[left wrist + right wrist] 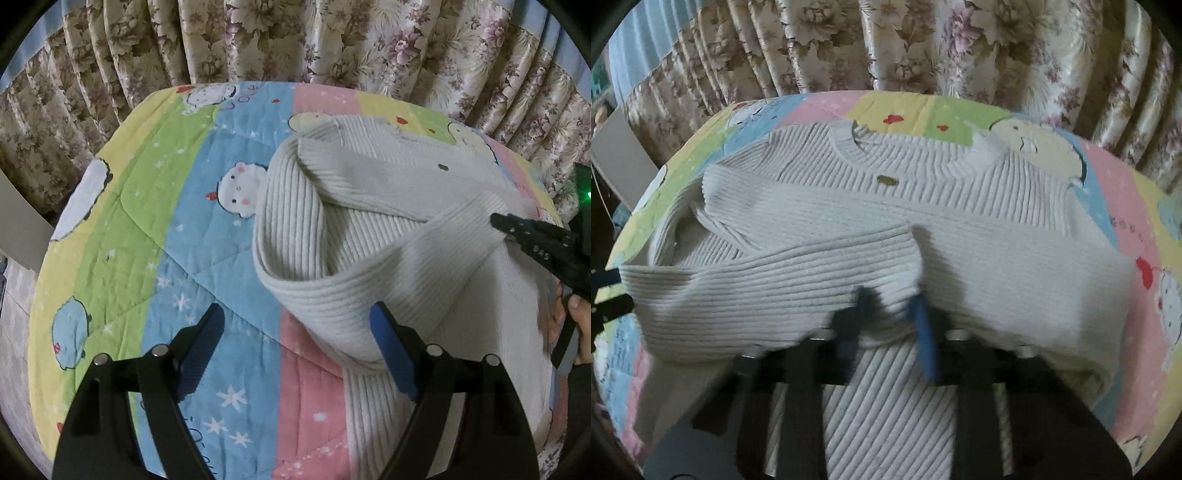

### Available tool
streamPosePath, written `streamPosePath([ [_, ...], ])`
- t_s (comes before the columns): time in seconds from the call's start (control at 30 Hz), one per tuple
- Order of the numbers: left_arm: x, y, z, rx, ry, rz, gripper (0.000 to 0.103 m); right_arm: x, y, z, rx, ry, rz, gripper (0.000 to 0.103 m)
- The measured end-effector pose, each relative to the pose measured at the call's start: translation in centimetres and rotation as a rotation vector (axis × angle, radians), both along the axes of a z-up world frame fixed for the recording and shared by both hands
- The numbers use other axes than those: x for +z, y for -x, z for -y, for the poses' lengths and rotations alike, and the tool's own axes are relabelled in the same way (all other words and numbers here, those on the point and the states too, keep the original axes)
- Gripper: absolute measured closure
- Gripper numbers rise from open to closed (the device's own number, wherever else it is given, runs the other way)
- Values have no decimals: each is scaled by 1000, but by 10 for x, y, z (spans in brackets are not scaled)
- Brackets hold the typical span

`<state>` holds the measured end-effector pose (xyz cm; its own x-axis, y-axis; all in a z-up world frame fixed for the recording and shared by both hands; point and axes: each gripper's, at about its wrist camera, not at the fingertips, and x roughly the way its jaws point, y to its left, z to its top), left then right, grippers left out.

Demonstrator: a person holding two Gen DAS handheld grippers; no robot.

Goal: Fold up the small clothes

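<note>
Holding the ribbed grey sweater (960,229) as my landmark: it lies spread on the pastel cartoon quilt (184,236), neck w/ a small metal tag (888,180) on the far side, toward the floral curtain (295,40). One sleeve (325,295) is folded across the body of the sweater in a loose loop.

My right gripper (892,314) is clenched on the sweater's knit near the sleeve end, at the near edge of the sweater; a bunch of fabric sits between the dark pad and the blue pad (925,343). This view is blurred, so I can't make out exactly which layer it's pinching. From the left cam the same gripper comes in at the sweater's right side, tip on the sleeve, w/ a hand (576,325) behind it.

My left gripper (299,347) is released, jaws wide apart, at the near-left side of the sweater. Its right pad is just beside the sleeve's fold, maybe touching – can't tell. Its left pad is over bare quilt, apart from the sweater. Nothing gripped.
</note>
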<state>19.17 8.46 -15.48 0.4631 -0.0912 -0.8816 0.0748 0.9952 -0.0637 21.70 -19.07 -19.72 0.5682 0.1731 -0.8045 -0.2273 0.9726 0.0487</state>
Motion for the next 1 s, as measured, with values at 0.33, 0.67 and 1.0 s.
streamPosePath([
  [0.33, 23, -51, 3, 9, 9, 51, 19, 32, 20, 62, -181, -8, 135, 92],
  [0.67, -15, -104, 30, -24, -87, -100, 86, 18, 31, 61, -183, 9, 112, 92],
  [1.0, 15, -109, 16, 60, -131, 19, 93, 30, 30, 72, -190, -66, 148, 92],
])
